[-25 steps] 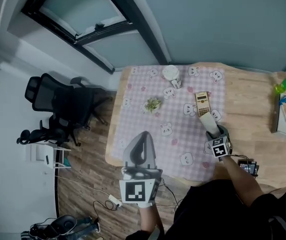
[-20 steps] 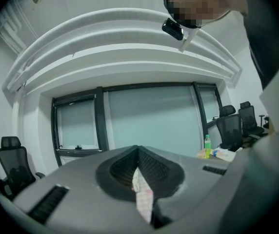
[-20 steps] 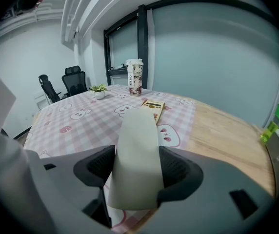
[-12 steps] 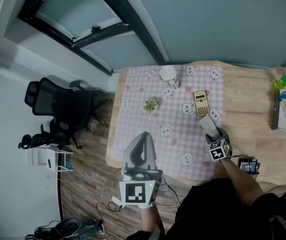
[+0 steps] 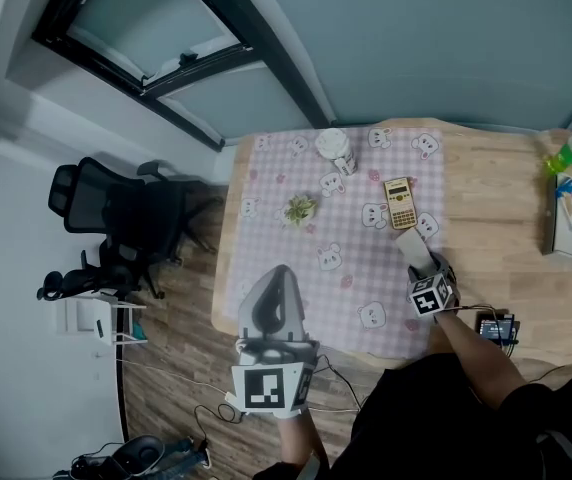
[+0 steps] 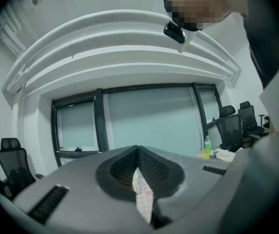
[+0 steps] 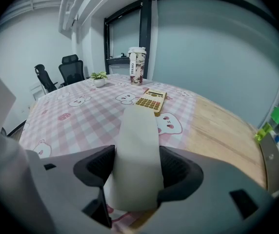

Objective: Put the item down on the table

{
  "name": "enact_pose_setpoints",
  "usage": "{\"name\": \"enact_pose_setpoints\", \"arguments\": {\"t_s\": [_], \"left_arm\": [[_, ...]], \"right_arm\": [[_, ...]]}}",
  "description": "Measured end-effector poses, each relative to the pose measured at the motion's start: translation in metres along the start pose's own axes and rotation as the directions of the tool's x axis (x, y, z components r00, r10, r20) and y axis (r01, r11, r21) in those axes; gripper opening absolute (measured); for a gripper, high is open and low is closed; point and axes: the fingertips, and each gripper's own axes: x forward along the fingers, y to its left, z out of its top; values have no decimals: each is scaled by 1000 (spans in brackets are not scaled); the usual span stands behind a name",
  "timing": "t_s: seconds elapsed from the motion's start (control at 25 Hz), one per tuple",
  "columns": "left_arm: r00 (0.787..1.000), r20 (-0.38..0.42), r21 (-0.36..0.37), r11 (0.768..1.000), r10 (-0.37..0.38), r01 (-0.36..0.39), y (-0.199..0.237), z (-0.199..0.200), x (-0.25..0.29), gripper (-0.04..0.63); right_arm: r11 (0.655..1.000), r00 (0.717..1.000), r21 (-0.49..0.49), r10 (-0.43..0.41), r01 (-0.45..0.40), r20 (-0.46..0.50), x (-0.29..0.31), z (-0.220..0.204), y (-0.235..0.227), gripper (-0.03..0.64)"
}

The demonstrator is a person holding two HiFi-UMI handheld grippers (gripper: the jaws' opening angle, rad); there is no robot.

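Right gripper (image 7: 137, 172) clamps the one cream block (image 7: 137, 130), tilted above the checked cloth (image 5: 296, 258) just short of the one calculator (image 5: 400, 204). Left gripper (image 6: 138, 165): jaws meet on nothing. Best to lower until the block rests flat, then release, clear of the calculator; also one coffee cup (image 5: 334, 146), one potted plant (image 5: 301, 209).

Little has changed. My right gripper (image 5: 426, 265) has turned a little, and its rear end now lies slightly more to the left, below the calculator (image 5: 400, 204). The pale flat item (image 5: 413, 246) clamped in its jaws seems drawn back a bit from the calculator's near edge. The head view itself has also shifted slightly.
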Motion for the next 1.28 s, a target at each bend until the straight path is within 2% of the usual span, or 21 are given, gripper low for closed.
{"name": "enact_pose_setpoints", "arguments": {"t_s": [0.56,0.72,0.8,0.96,1.12,1.28], "left_arm": [[1000,0,2,1000,-6,6,-3,2,-2,-5],[1000,5,-7,1000,-6,6,-3,2,-4,-5],[1000,4,-6,1000,-8,8,-5,2,-5,-5],[1000,4,-6,1000,-6,6,-5,4,-9,-5],[1000,15,-3,1000,6,-6,-2,7,-14,-5],[1000,22,1,1000,8,-8,-2,8,-18,-5]], "right_arm": [[1000,1000,18,0,1,-22,0,-1,1,299],[996,999,87,32,-29,-40,2,-4,1,301],[989,997,137,64,-57,-47,3,-5,1,316],[986,995,142,95,-89,-43,5,-2,13,435],[982,992,160,114,-104,-52,7,-1,10,446],[986,994,132,109,-105,-29,4,9,5,446]]}}
